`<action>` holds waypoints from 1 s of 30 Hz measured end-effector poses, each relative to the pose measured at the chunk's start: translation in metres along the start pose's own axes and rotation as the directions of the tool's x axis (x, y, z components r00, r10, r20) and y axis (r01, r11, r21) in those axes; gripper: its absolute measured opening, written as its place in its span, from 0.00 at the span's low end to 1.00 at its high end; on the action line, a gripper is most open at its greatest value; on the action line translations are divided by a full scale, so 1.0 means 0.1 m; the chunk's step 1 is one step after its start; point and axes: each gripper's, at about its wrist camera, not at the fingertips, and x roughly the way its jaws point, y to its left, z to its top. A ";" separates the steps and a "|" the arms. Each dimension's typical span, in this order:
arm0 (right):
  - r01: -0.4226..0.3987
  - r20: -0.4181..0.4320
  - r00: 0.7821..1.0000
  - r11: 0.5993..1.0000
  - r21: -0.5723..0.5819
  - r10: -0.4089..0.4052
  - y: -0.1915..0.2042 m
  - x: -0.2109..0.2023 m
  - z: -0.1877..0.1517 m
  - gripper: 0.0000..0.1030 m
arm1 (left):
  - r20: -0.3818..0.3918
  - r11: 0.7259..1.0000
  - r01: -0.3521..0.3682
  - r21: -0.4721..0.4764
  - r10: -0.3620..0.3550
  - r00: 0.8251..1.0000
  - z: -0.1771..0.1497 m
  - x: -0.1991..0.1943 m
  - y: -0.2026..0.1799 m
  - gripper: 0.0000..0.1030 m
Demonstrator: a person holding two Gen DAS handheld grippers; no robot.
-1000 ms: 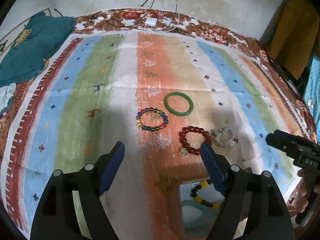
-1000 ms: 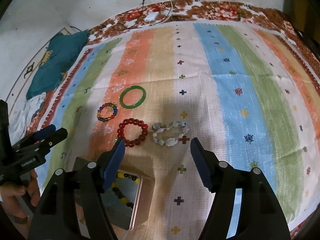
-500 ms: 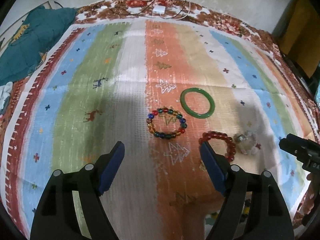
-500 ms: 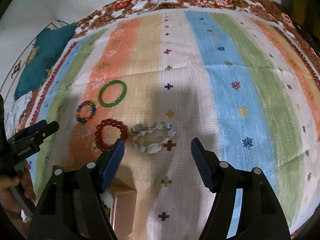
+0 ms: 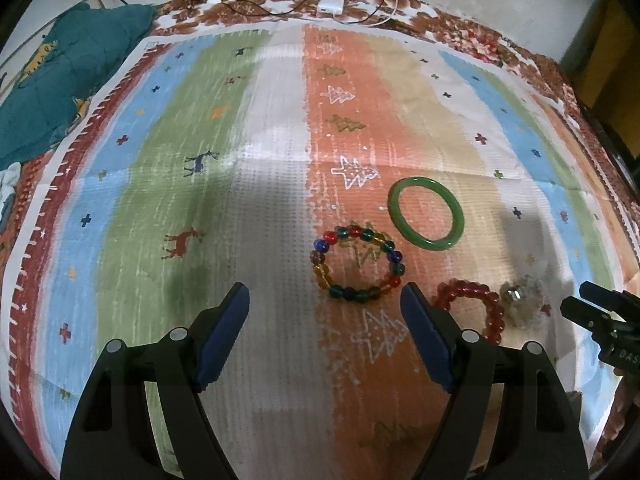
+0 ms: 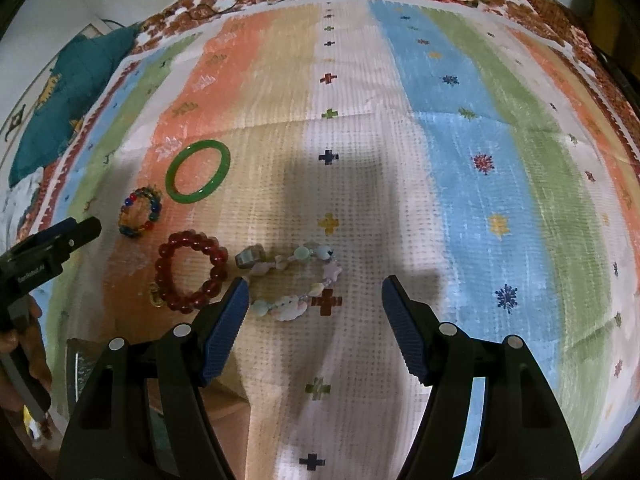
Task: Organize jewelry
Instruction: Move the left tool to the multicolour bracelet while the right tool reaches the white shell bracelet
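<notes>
Several bracelets lie on the striped cloth [image 5: 280,184]. A multicoloured bead bracelet [image 5: 357,263] lies just ahead of my open, empty left gripper [image 5: 325,312], nearer its right finger. A green bangle [image 5: 425,213] lies beyond it. A red bead bracelet [image 5: 472,312] and a pale shell bracelet [image 5: 524,304] lie to the right. In the right wrist view my open, empty right gripper [image 6: 314,300] hovers just short of the shell bracelet [image 6: 292,280], with the red bracelet [image 6: 191,270], multicoloured bracelet [image 6: 140,210] and green bangle [image 6: 199,171] to the left.
A teal quilt [image 5: 60,80] lies at the cloth's far left. Cables and a white adapter [image 5: 330,5] lie at the far edge by the wall. A box [image 6: 104,372] sits at the near left, partly behind my right gripper's left finger.
Both grippers have moved forward and lower toward the bracelets. The box with the yellow-black bracelet has slid out of the left wrist view. Both stay open.
</notes>
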 end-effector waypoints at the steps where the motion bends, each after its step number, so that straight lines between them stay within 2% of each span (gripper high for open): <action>1: 0.003 -0.003 1.000 1.000 -0.001 -0.003 0.00 0.02 0.00 0.67 | -0.002 1.000 0.000 -0.001 0.000 1.000 0.00 0.02 0.01 0.75; 21: 0.060 -0.065 0.996 0.998 -0.024 -0.061 -0.05 0.40 0.03 0.67 | -0.064 1.000 0.004 -0.014 -0.005 0.998 0.10 0.40 0.02 0.74; 27: 0.068 -0.071 0.995 0.997 -0.029 -0.070 -0.04 0.44 0.04 0.66 | -0.068 0.999 -0.025 0.020 0.027 0.997 0.09 0.47 -0.02 0.70; 30: 0.086 -0.074 0.993 0.996 -0.039 -0.089 -0.04 0.46 0.06 0.55 | -0.069 0.998 -0.050 0.033 0.052 0.996 0.07 0.50 0.00 0.63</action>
